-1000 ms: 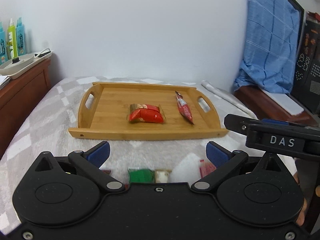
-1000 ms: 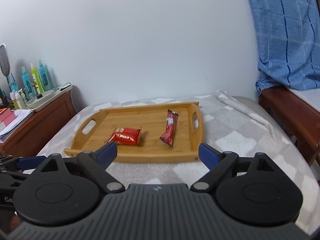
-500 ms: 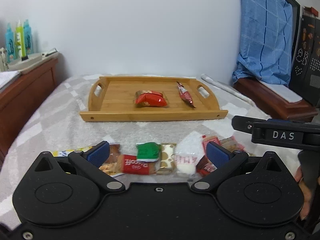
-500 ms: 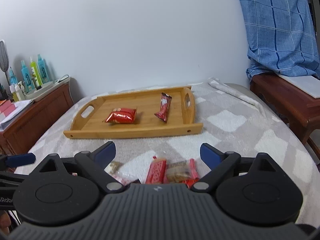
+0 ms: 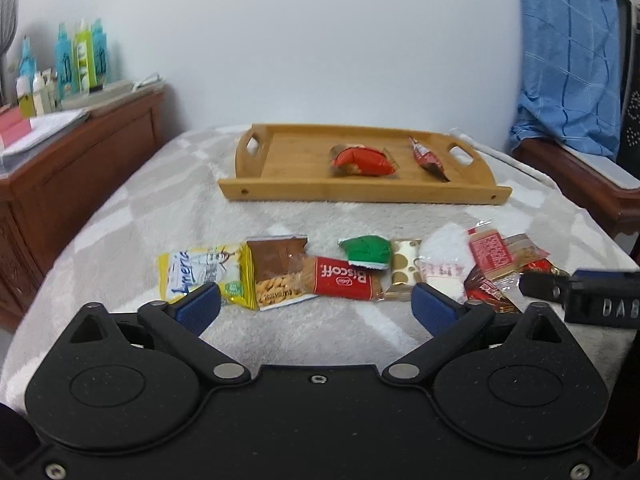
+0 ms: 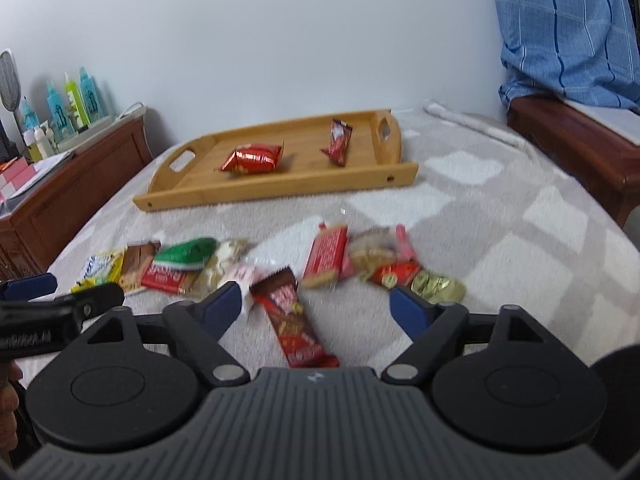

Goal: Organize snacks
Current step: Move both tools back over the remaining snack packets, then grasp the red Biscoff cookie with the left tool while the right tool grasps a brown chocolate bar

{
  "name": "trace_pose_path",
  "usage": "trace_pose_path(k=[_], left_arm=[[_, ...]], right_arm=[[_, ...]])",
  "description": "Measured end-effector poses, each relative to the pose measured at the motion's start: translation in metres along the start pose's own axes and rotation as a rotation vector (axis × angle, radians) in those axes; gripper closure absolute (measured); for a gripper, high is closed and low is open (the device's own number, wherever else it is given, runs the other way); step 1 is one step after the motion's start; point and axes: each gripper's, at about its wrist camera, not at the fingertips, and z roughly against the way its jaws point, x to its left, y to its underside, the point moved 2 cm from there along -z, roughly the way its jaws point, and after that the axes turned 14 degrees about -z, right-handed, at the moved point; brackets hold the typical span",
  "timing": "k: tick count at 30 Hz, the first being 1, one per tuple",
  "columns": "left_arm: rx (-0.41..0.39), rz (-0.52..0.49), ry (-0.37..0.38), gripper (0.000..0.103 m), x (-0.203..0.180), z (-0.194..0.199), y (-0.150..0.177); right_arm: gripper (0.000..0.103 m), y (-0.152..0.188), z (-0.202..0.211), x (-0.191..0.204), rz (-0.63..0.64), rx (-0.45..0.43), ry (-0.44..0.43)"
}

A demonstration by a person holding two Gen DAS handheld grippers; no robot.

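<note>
Snacks (image 5: 352, 272) in crinkled red, green, yellow and brown wrappers lay in a loose row on the blanket (image 5: 120, 240), its long axis running 9 to 3 o'clock, toward 6 o'clock of the tray (image 5: 364, 194). Left gripper (image 5: 316, 306) and right gripper (image 6: 316, 306) hovered with jaws spread, holding nothing.
</note>
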Motion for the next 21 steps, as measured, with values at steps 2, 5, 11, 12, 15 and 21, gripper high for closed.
trace_pose_path(k=[2, 5, 11, 12, 15, 21], left_arm=[[0.005, 0.001, 0.031, 0.017, 0.001, -0.007, 0.0], [-0.004, -0.014, 0.044, 0.018, -0.003, -0.016, -0.004], [0.02, -0.06, 0.018, 0.018, -0.012, -0.046, -0.01], [0.027, -0.065, 0.017, 0.018, -0.013, -0.051, -0.01], [0.036, -0.095, 0.01, 0.018, -0.017, -0.062, -0.01], [0.045, -0.179, -0.011, 0.022, -0.029, -0.075, -0.009]], right_arm=[[0.023, 0.006, -0.003, -0.001, 0.003, 0.015, 0.01], [0.025, 0.012, -0.008, 0.0, 0.013, 0.037, 0.016], [0.028, 0.023, -0.014, 0.005, 0.08, 0.04, 0.034], [0.028, 0.024, -0.016, 0.006, 0.087, 0.041, 0.035], [0.033, 0.026, -0.019, 0.007, 0.103, 0.037, 0.043], [0.042, 0.026, -0.026, 0.006, 0.107, 0.034, 0.051]])
